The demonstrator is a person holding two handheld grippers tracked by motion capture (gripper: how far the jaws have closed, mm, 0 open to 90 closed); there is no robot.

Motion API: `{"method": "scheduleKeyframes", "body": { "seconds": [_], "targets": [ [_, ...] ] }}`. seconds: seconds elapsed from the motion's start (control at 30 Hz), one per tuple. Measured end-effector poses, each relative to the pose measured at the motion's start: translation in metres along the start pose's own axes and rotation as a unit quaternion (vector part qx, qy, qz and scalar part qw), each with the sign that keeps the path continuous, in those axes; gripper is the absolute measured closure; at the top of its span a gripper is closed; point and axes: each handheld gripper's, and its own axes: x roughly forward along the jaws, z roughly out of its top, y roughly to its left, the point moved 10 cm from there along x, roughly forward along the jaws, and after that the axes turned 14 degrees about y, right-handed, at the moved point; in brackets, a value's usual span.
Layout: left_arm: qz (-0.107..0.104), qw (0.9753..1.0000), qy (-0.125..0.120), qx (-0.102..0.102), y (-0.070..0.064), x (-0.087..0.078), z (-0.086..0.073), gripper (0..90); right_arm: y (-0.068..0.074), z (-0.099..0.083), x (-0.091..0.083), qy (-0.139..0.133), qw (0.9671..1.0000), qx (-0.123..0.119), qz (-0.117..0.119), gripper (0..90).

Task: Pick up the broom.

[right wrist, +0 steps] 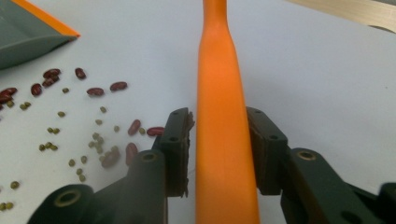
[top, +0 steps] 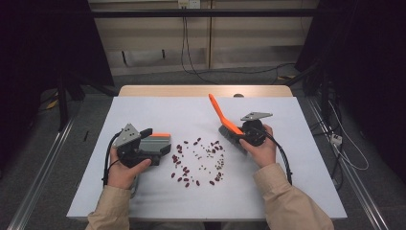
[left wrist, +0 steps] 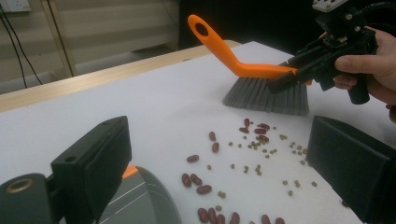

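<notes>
- Sweeping job looks barely started imo: the red beans [top: 184,170] and little green beans [top: 218,163] are scattered loose on the white surface [top: 287,191], centre of the high view, none in the dustpan [top: 155,143] as far as I can see.
- Right claw [right wrist: 218,149] is pinching the brush [top: 230,127] by its orange handle, jaws pressed on both sides. Brush sits right of centre in the high view, bristles down at the right edge of the spill, handle tip pointing to the upper middle of the frame.
- Left claw [top: 155,146] sits left of centre, on the dustpan. In the left gripper view the jaws stand wide apart w/ the pan's grey body and orange trim bottom left, so can't tell if it's really clamped or just resting there.
- Pan mouth faces the beans, just beside the left edge of the pile.
- Left to do, my guess: push everything leftward into the pan, basically the whole job.
- Counts: 1 brush, 1 dustpan, 2 claws. Red beans approx 25-30, green ones at least as many, too small for an exact no.
</notes>
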Motion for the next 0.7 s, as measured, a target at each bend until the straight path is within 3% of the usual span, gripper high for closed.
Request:
{"method": "scheduleKeyframes", "body": {
  "seconds": [0.23,0.4,0.7],
  "targets": [
    [0.003,1.0,-0.001,-0.002,0.001,-0.001,0.0,7.0,0.001,0.003,0.003,-0.006,0.9999,0.013,-0.001,69.6],
    [0.003,1.0,-0.001,-0.001,0.002,-0.002,0.0,7.0,0.004,0.004,0.004,-0.011,0.9998,0.005,-0.014,70.8],
    [0.005,1.0,-0.006,-0.004,0.003,-0.005,0.0,7.1,0.029,0.007,0.01,-0.002,0.9988,-0.035,-0.036,70.8]
  ]
}}
